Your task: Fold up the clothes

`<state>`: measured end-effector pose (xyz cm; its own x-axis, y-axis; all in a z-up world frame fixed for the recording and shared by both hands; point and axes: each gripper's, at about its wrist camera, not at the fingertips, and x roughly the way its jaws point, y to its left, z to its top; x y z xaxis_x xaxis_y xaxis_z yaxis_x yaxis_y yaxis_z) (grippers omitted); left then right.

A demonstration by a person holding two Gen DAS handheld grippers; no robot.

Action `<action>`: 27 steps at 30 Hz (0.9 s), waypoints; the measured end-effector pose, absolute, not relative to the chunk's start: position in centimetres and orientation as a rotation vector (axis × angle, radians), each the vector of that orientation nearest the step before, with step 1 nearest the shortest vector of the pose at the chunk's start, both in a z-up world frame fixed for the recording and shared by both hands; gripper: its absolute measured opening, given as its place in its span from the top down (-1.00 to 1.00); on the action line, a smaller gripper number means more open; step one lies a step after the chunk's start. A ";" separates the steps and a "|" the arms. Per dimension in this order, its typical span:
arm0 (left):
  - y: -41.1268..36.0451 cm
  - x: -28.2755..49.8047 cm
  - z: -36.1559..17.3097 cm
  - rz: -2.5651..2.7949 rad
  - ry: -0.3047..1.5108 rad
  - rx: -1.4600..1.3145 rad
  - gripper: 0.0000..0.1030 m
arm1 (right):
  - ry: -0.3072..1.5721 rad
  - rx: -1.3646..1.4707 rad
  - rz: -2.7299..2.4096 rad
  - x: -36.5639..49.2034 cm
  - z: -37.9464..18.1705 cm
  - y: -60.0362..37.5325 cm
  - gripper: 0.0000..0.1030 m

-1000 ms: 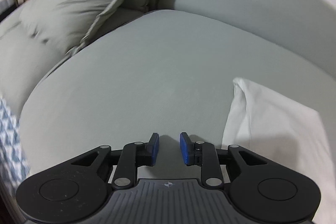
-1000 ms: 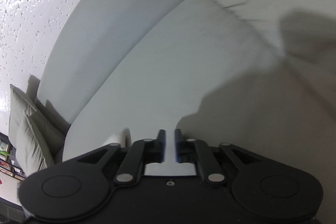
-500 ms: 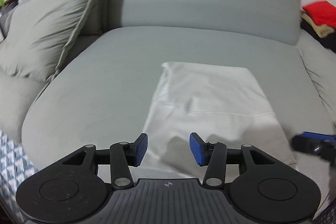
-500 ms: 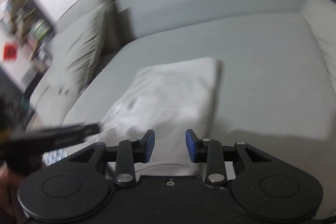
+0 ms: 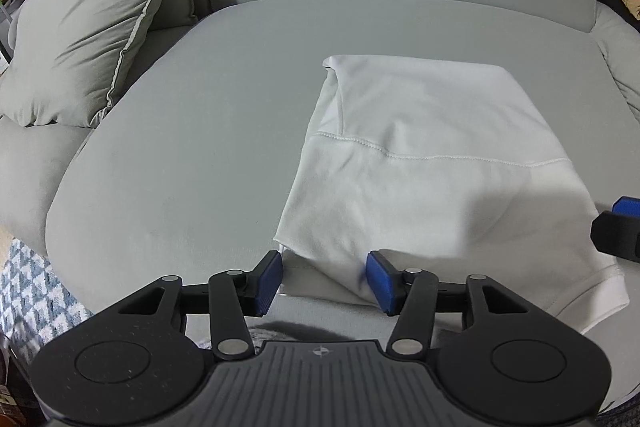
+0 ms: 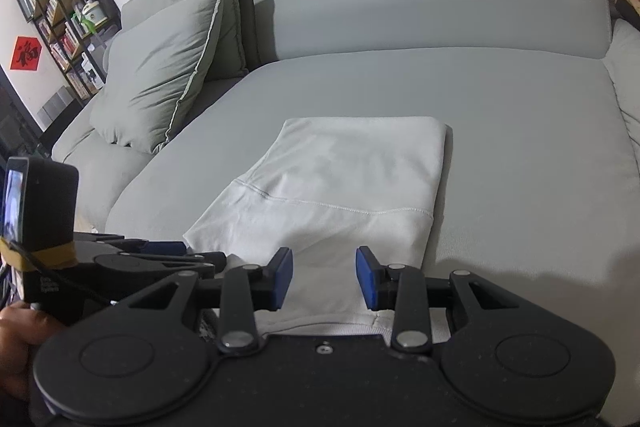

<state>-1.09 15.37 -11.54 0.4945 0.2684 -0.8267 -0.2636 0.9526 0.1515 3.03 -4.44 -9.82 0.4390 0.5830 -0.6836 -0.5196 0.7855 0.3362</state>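
A second earlier we faced mostly bare sofa (image 5: 224, 131); then the folded white garment (image 5: 432, 155) lay centred on the seat ahead of us. Our left gripper (image 5: 324, 277) had just been opening, its blue pads apart astride the garment's near left corner. Our right gripper (image 6: 325, 277) stood open too, over the near edge, clamping nothing.

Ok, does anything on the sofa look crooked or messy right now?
Mostly tidy. The white garment lies folded flat on the sofa seat, but its near left corner is uneven, with an under-layer poking out beyond the top fold.
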 end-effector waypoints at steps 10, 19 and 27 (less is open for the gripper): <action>15.4 -1.2 -11.8 0.319 0.993 0.008 -0.09 | 0.958 -0.058 0.698 3.6 -12.4 -2.9 0.36; 15.4 -3.7 -11.0 0.270 1.001 -0.008 0.00 | 1.047 -0.034 0.704 2.0 -12.4 -7.1 0.42; 17.7 -6.9 -7.4 0.273 0.825 -0.032 -0.04 | 1.083 0.193 0.707 2.7 -11.6 -12.7 0.26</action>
<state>-6.87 17.67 -7.37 0.6454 0.2274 -0.7292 -0.2523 0.9645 0.0776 2.67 -12.69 -11.58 0.2756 0.6127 -0.7407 -0.4317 0.7674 0.4741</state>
